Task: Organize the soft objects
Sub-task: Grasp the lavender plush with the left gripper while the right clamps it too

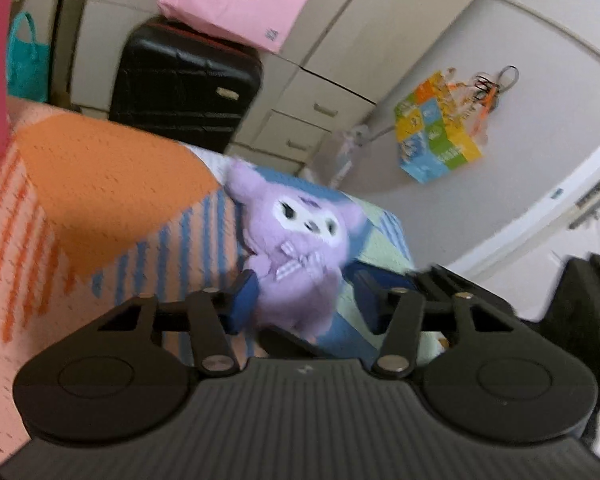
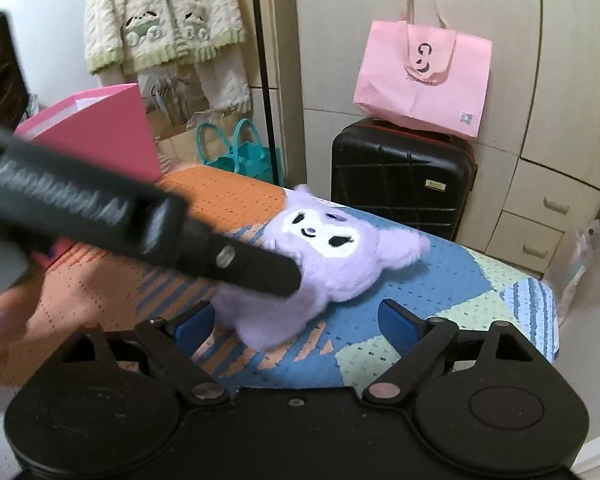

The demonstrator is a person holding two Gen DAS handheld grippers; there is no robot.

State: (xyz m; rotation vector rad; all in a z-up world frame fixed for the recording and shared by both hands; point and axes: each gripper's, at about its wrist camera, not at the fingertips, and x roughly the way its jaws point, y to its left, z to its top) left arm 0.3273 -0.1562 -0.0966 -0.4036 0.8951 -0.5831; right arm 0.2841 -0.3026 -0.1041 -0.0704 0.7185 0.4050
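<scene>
A purple plush toy [image 1: 296, 256] with a white face lies on a knitted blanket [image 1: 100, 184] of orange, blue and pale green. My left gripper [image 1: 304, 300] is open, its blue pads on either side of the plush's lower body; the left pad touches it, the right pad stands apart. In the right wrist view the plush [image 2: 332, 256] lies ahead of my open, empty right gripper [image 2: 296, 326]. The left gripper's black finger [image 2: 236, 260] crosses in front of the plush and hides part of its body.
A magenta open box [image 2: 100, 128] stands at the blanket's far left. Behind are a black suitcase [image 2: 404, 180] with a pink paper bag [image 2: 424, 80] on top, a teal bag [image 2: 240, 152], wardrobe drawers [image 2: 540, 224] and a hanging colourful bag [image 1: 436, 128].
</scene>
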